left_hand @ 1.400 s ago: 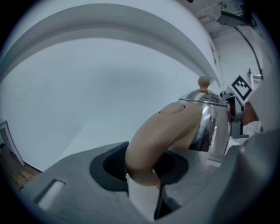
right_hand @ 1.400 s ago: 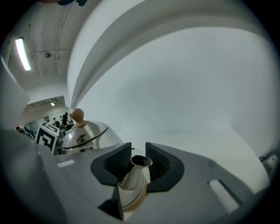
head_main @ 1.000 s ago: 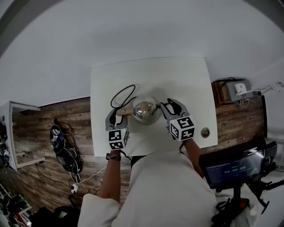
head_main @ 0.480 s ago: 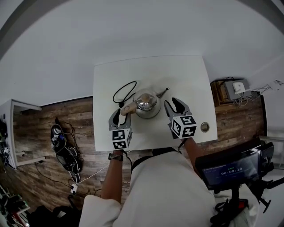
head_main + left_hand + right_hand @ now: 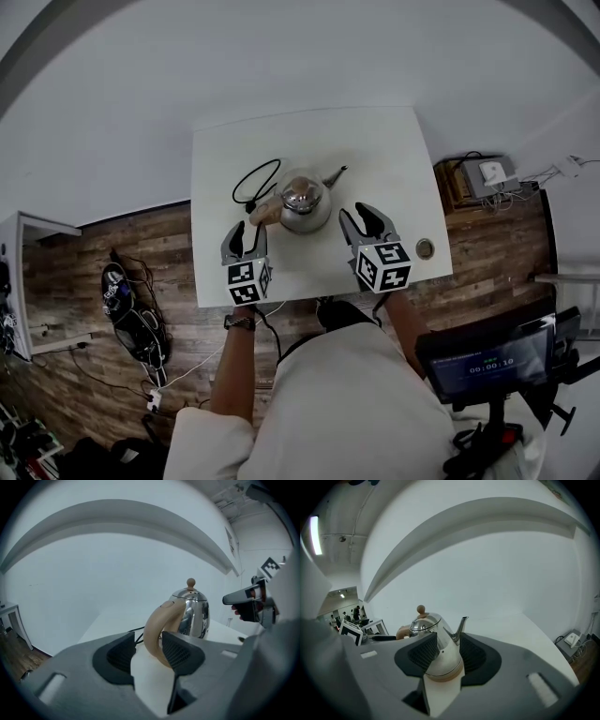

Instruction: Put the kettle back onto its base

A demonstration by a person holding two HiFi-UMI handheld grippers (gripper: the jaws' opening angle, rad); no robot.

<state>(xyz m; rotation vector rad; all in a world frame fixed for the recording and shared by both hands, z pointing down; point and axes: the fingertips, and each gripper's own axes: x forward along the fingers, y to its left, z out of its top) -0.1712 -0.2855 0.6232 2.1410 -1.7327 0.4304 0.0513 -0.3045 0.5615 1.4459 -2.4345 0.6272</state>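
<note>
A shiny steel kettle (image 5: 303, 199) with a tan handle (image 5: 265, 212) and wooden knob stands upright on the white table (image 5: 394, 150), on a tan base ring (image 5: 443, 675). My left gripper (image 5: 246, 234) is open just short of the handle (image 5: 158, 629); its jaws have just been opening, and nothing is gripped between them. My right gripper (image 5: 364, 217) is open too, a little short of the kettle's body (image 5: 433, 641), and holds nothing. The spout (image 5: 458, 629) points away to the far right.
A black cord (image 5: 255, 183) loops on the table left of the kettle. A round grommet hole (image 5: 425, 248) sits near the table's front right corner. Wooden floor with cables and gear (image 5: 131, 309) lies to the left, a screen (image 5: 487, 356) to the right.
Both grippers have drawn back from the kettle toward the person. The left one has come away from the handle. The kettle stays standing on the table.
</note>
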